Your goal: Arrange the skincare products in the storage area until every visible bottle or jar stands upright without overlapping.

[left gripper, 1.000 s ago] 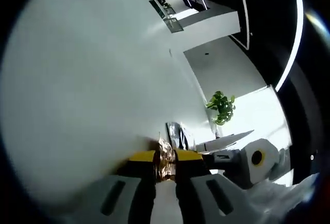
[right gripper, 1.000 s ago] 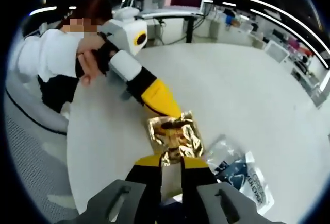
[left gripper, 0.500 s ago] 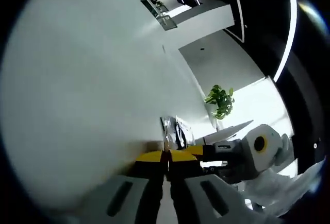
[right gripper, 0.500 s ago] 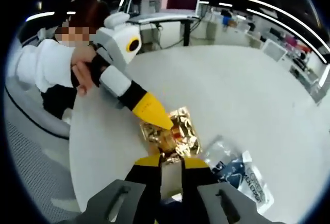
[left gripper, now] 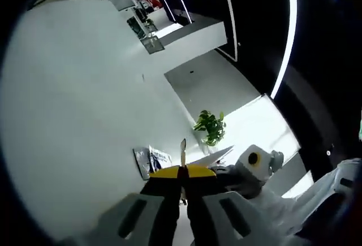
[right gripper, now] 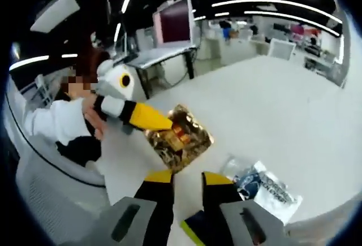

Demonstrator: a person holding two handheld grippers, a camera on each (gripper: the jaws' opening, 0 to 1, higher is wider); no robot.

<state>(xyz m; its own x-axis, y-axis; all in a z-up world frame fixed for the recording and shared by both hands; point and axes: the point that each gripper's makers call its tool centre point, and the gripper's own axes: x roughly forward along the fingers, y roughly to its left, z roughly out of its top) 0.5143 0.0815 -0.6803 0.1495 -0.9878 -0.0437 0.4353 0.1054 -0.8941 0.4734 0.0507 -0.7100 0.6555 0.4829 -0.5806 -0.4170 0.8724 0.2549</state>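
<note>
A crinkled gold foil sachet [right gripper: 178, 138] hangs tilted above the white table [right gripper: 271, 104], with my left gripper [right gripper: 165, 125] shut on its upper left edge. In the left gripper view the same sachet [left gripper: 182, 151] shows edge-on as a thin strip sticking out of my shut left gripper [left gripper: 182, 170]. My right gripper [right gripper: 189, 179] stands open just below the sachet, apart from it, with nothing between its jaws; it also shows as a grey and white body [left gripper: 249, 169]. A clear packet with dark blue print [right gripper: 263, 186] lies flat on the table, also seen as a packet [left gripper: 151, 160].
A person in a white sleeve [right gripper: 51, 121] sits at the table's left, one hand [right gripper: 93, 116] on the left gripper's handle. A desk with a monitor [right gripper: 175, 20] stands behind. A potted plant [left gripper: 208, 126] stands past the table edge.
My right gripper has opened and let go of the gold sachet. The left gripper, still shut on it, has lifted it off the table. Both views have tilted.
</note>
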